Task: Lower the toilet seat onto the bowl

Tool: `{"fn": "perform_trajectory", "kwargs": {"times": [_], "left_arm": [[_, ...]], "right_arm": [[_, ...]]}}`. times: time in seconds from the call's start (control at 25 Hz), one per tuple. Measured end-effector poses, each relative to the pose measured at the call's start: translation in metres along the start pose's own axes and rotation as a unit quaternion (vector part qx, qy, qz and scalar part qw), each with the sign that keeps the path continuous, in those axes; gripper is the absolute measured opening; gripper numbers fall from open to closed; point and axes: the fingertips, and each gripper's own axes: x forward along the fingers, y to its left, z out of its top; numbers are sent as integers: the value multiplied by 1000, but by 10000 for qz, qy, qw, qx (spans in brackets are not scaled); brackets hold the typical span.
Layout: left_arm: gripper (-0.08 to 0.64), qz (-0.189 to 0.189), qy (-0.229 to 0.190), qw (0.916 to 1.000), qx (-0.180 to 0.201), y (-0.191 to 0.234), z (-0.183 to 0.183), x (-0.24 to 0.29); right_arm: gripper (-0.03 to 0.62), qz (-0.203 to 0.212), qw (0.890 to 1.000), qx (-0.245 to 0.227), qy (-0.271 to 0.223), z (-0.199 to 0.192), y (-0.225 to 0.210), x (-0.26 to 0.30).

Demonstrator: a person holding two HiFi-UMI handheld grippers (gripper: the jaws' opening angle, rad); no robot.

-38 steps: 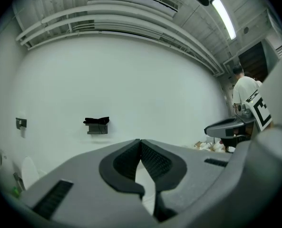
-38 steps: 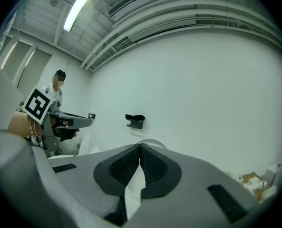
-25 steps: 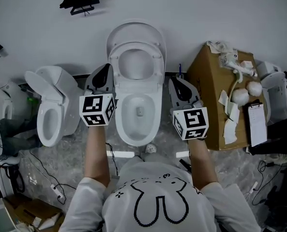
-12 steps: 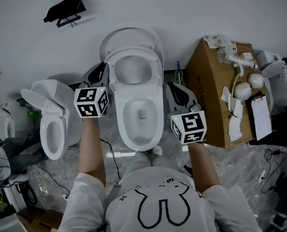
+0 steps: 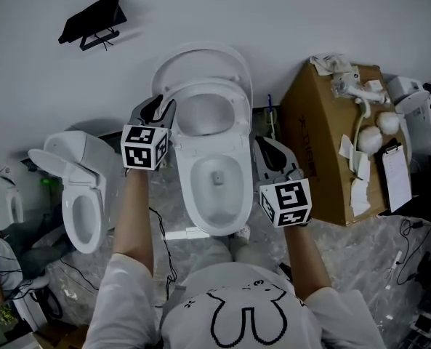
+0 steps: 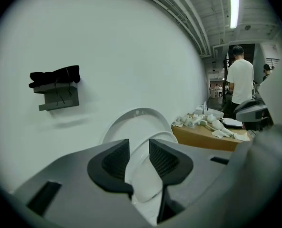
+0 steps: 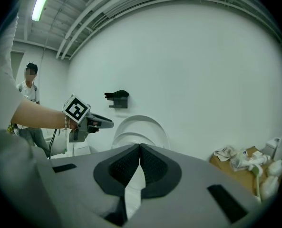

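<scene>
seat (image 5: 200, 86) stands raised in front of lid (image 5: 200, 55), at rear of bowl (image 5: 215, 220). left gripper (image 5: 162, 106) is nearer: jaws, just opening, part open and empty, seat's left rim just ahead. right gripper (image 5: 266, 147) closed, empty, beside bowl.

Both gripper views: gripper bodies hide bowl (image 5: 200, 220) and lower seat (image 5: 203, 86). Head view: whether left gripper (image 5: 164, 107) touches seat is unclear. White unit (image 5: 417, 118) is cut by right edge.
</scene>
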Motion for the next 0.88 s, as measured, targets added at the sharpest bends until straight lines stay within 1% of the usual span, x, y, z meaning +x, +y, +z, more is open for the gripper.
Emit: {"fn": "perform_trajectory", "kwargs": {"times": [0.24,0.36,0.56,0.88], "left_arm": [[123,-271,298,9989,234,12,-17,26],[137,-400,465,9975,343,16,-28,42],[149,-615,762,9935,584,23,-41,66],[149,-991,1204,9854,690,28,-58,93]], "right_arm": [[29,-56,9999,46,120,-11,7,12],[29,-129,9998,58,153,-14,4,15],[29,-248,9994,61,243,-21,1,17],[29,-341,9984,64,436,-34,4,19]]}}
